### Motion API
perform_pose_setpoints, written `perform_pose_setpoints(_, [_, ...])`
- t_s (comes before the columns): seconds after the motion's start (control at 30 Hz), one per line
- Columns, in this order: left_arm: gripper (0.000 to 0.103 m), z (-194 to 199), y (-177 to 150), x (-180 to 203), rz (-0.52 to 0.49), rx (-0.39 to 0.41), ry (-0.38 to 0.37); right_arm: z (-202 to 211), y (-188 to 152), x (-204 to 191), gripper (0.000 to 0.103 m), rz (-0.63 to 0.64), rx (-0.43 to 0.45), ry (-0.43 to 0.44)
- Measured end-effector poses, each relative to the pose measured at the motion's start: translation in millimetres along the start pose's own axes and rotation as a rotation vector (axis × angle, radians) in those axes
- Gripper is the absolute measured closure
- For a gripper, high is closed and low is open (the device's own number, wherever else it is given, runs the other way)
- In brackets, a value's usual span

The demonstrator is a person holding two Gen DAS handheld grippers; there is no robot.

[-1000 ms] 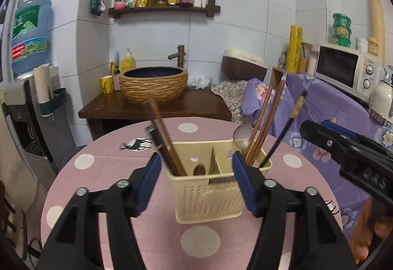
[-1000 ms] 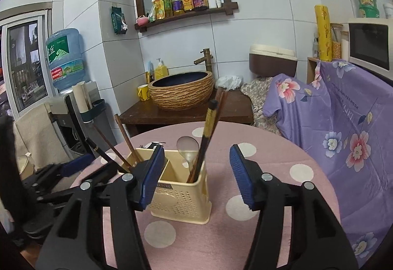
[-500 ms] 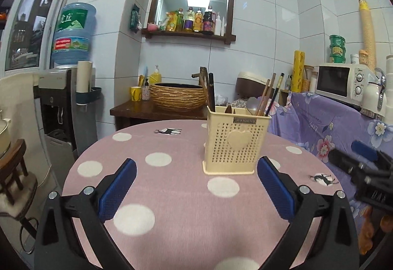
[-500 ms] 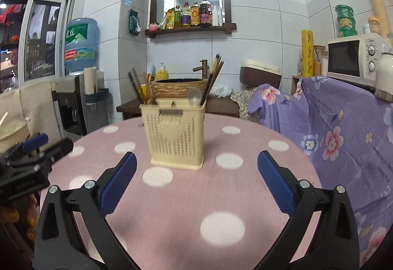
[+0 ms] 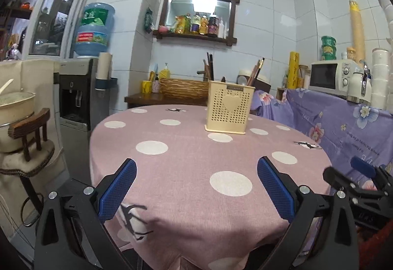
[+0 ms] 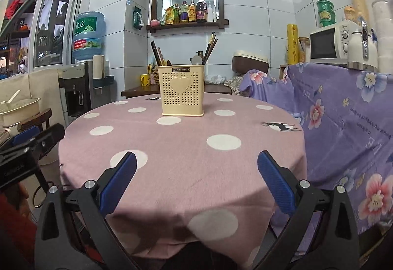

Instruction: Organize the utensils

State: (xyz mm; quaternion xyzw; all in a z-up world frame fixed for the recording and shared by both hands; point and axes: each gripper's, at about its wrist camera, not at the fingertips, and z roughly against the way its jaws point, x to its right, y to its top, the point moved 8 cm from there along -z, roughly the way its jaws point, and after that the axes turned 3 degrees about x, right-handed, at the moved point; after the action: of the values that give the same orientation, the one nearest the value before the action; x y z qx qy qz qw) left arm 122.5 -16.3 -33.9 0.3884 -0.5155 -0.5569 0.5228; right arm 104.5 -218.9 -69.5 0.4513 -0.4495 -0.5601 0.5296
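A cream perforated utensil holder with a heart on its front stands upright toward the far side of the round pink polka-dot table. Chopsticks and a metal spoon stick up from it; the chopsticks also show in the left wrist view. My left gripper is open and empty, low at the table's near edge. My right gripper is open and empty at the near edge too. Each gripper shows at the side of the other's view.
A purple floral cloth covers a counter at the right with a microwave and a white kettle. A water dispenser and a wooden stool stand at the left. A basket-weave sink sits behind the table.
Both grippers have pulled back and down from around the utensil holder to the table's near edge, and their jaws have opened wider. The holder stays in place.
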Motion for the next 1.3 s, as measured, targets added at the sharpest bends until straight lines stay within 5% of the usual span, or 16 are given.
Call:
perform_pose_setpoints(0.3, [0.005, 13, 1, -5, 0.023, 0.013, -0.009, 15, 16, -5, 0.006, 0.045, 0.061, -0.018])
perform_pose_setpoints(1.3, [0.005, 20, 1, -9, 0.047, 0.001, -0.005, 15, 21, -9, 0.006, 0.062, 0.063, 0.009])
